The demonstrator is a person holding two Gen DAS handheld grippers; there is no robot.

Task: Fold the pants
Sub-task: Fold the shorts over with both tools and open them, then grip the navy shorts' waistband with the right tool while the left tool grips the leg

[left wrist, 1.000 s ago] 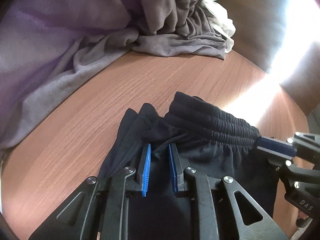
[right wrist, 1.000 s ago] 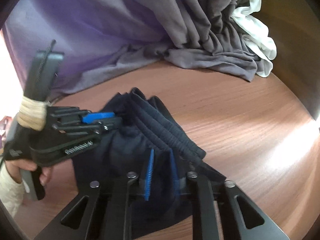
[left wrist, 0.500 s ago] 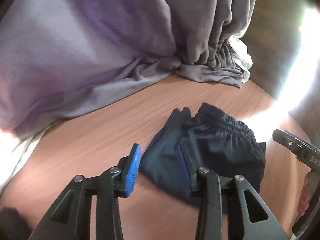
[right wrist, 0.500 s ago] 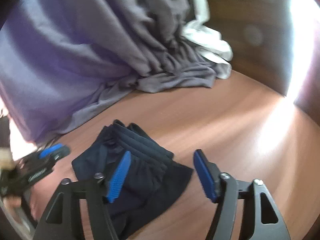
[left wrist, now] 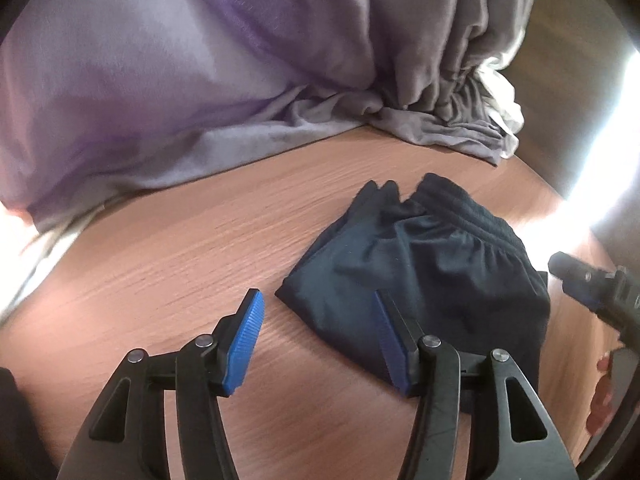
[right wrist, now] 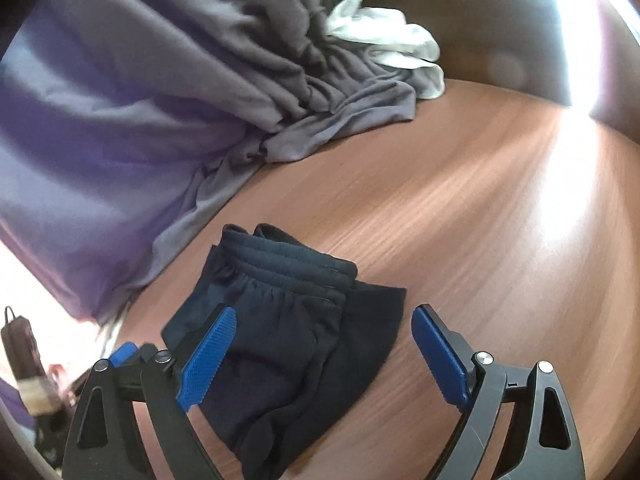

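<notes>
The dark navy pants [left wrist: 424,264] lie folded in a compact bundle on the wooden table [left wrist: 180,248], elastic waistband on the far side. My left gripper [left wrist: 316,340] is open and empty, just above the bundle's near left corner. In the right wrist view the pants [right wrist: 296,320] lie below and between the fingers of my right gripper [right wrist: 324,356], which is wide open and empty above them. The right gripper's tip [left wrist: 580,280] shows at the right edge of the left wrist view.
A large grey-purple curtain [left wrist: 180,60] hangs behind the table and pools on it, with white cloth [right wrist: 392,48] beside it. Bright sunlight washes the table's right side [right wrist: 568,184]. A dark wall stands behind.
Both grippers were shut on the pants a second ago. They have opened, let go and pulled back and up; the folded pants now rest on the table.
</notes>
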